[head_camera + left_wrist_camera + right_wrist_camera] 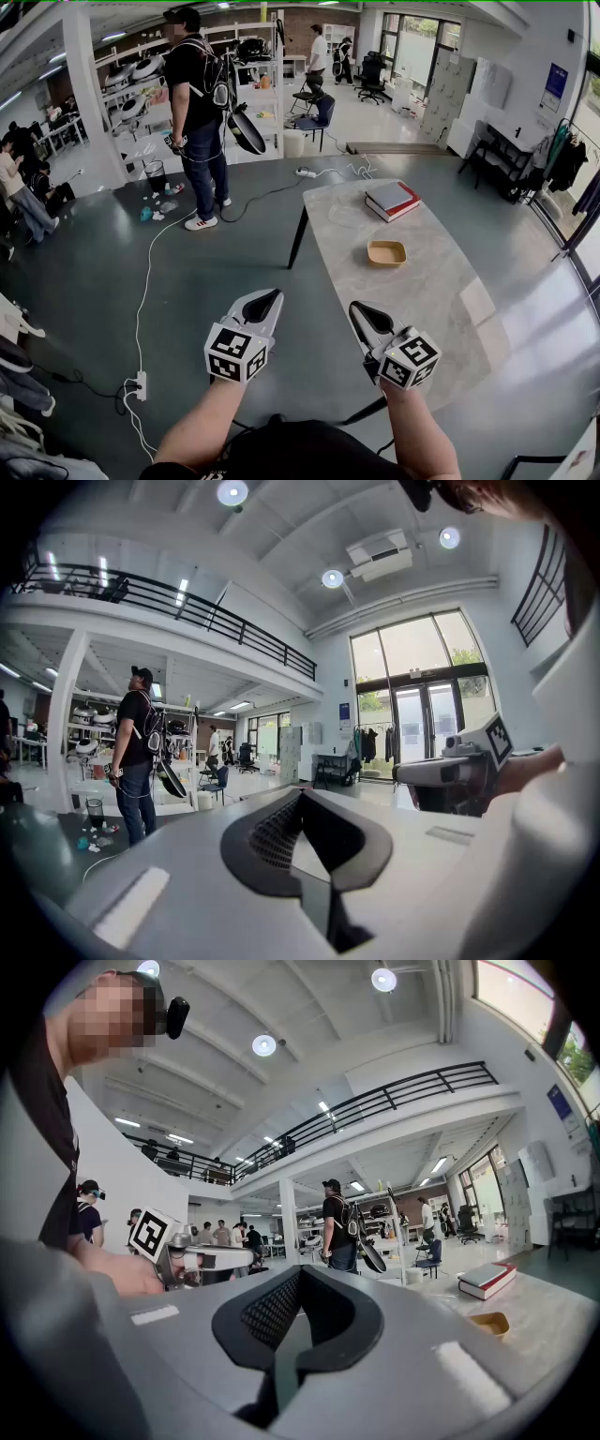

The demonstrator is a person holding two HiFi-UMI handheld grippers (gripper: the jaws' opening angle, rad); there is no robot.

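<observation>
Where the nearest thing lies: the shallow yellow dish [386, 252] sits on the counter [441, 309], about midway along it, and looks empty from my feed.
Books: a red-and-grey stack [392, 200] lies at the counter's far end, apart from the dish.
Right hand-held gripper [366, 317]: it is in the air over the counter's near edge, jaws closed tip to tip with nothing between them, well short of the dish.
Left hand-held gripper [265, 302]: it is off the counter's left side, above the floor, jaws likewise closed and empty.
Handling, my judgement: I'd hold both level and clear of the counter's edge. The right one is better placed for the dish, and its jaws would need parting before they could take that thin rim.
Risk: the dish looks light and may skid on the smooth counter if nudged rather than pinched.
Surroundings: a standing person [197, 112] and a white cable [150, 272] on the floor are both well off the counter's left side.
</observation>
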